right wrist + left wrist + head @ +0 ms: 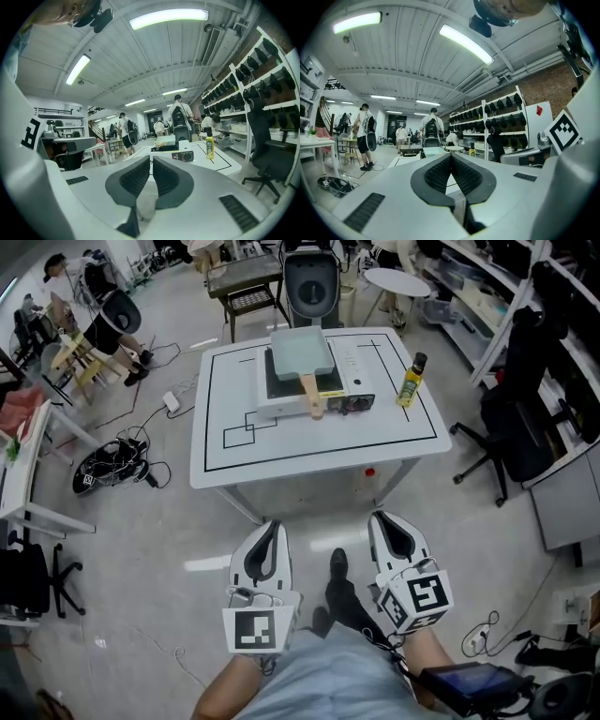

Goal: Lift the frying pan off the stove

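Observation:
A pale green rectangular frying pan (300, 351) with a wooden handle (312, 397) sits on a white portable stove (272, 407), on the white table (234, 451). Both grippers hang low near the person's body, well short of the table's front edge. My left gripper (273, 523) is shut with nothing in it, and so is my right gripper (380, 517). In the left gripper view the left gripper (451, 157) points at the distant pan (433, 151). From the right gripper view, the right gripper (151, 159) faces the stove (183, 156) and pan (165, 140).
A yellow bottle (411, 381) stands on the table right of the stove. A black office chair (511, 442) and shelves are at the right. A cable bundle (108, 468) lies on the floor at left. Another chair (311, 282) stands behind the table, and people are at the back left.

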The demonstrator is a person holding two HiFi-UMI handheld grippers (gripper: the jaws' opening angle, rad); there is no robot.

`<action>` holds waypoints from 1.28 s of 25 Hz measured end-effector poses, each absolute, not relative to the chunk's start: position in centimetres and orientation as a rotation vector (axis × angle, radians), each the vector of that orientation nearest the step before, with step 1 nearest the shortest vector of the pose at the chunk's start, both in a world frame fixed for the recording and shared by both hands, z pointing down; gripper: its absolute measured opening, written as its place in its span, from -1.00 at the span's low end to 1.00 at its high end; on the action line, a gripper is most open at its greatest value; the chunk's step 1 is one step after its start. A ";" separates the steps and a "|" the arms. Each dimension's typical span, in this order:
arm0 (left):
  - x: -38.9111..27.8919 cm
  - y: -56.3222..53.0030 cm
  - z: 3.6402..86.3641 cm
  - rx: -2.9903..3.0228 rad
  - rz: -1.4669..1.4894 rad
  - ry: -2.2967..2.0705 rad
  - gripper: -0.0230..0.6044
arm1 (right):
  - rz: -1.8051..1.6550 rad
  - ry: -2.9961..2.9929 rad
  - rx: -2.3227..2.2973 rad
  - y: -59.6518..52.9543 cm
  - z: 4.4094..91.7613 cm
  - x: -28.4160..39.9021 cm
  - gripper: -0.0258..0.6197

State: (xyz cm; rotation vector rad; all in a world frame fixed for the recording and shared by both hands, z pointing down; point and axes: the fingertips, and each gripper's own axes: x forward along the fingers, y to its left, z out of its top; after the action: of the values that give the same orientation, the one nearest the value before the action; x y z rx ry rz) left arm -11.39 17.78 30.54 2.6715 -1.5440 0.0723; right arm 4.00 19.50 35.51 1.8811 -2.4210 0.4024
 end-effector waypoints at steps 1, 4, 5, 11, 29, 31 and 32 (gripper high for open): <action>-11.2 16.9 30.6 2.670 0.081 -1.543 -0.87 | 0.410 -2.422 1.879 18.7 35.6 4.2 -0.76; -10.5 14.1 31.0 2.661 0.120 -1.546 -0.87 | 0.434 -2.428 1.868 15.9 35.9 4.9 -0.76; -10.2 13.2 31.1 2.656 0.130 -1.548 -0.87 | 0.444 -2.431 1.863 15.0 36.0 5.2 -0.76; -7.8 7.2 31.1 2.638 0.202 -1.573 -0.87 | 0.494 -2.454 1.828 8.9 36.6 7.3 -0.76; -4.0 -2.1 26.5 2.611 0.177 -1.798 -0.87 | 0.397 -2.619 1.725 -3.4 32.8 11.8 -0.76; -4.6 -2.2 25.8 2.610 0.150 -1.830 -0.87 | 0.369 -2.640 1.703 -3.9 32.1 11.3 -0.76; -4.9 -2.3 25.6 2.616 0.126 -1.841 -0.87 | 0.360 -2.648 1.694 -4.2 31.9 11.0 -0.76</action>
State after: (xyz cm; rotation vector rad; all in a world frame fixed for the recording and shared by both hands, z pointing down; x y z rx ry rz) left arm -4.87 -2.28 25.58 2.6160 -1.8413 0.1264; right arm 11.00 -4.23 31.92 1.6936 -2.6480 0.3602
